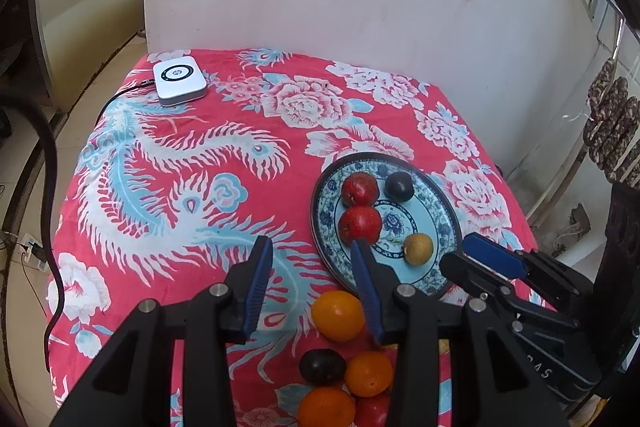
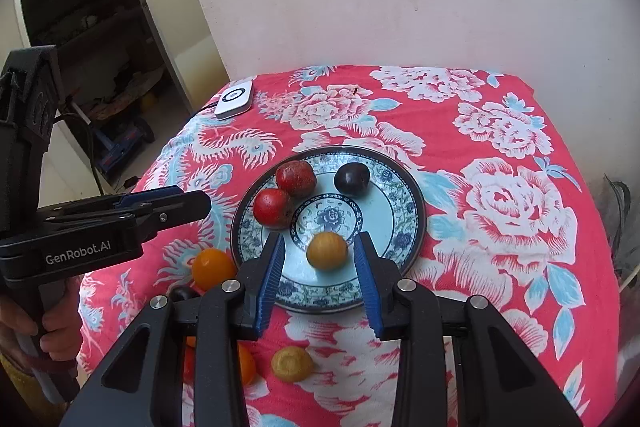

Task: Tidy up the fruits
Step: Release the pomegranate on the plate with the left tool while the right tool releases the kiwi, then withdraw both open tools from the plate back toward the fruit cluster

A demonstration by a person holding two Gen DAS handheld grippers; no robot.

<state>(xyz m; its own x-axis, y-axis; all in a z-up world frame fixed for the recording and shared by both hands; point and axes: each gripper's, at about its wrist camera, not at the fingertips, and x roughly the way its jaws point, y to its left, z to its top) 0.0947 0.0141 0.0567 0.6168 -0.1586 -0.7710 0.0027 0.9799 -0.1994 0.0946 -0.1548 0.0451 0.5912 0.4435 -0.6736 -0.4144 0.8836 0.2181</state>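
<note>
Both tongs (image 1: 312,259) (image 2: 318,259) open and empty; risk of nudging the yellow fruit (image 2: 327,250), at six o'clock on the plate (image 2: 404,187), over its rim.

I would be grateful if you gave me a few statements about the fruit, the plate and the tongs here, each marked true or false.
1. Four fruits lie on the plate. True.
2. The right tongs are clamped on the yellow fruit. False: the fruit sits on the plate between the blue pads, with a gap at each side.
3. The left tongs hold nothing. True.
4. Both red fruits are beside each other on the plate. True.
5. The white device rests on the plate. False: it sits at the far corner of the cloth.
6. All oranges are on the plate. False: they lie on the cloth.
</note>
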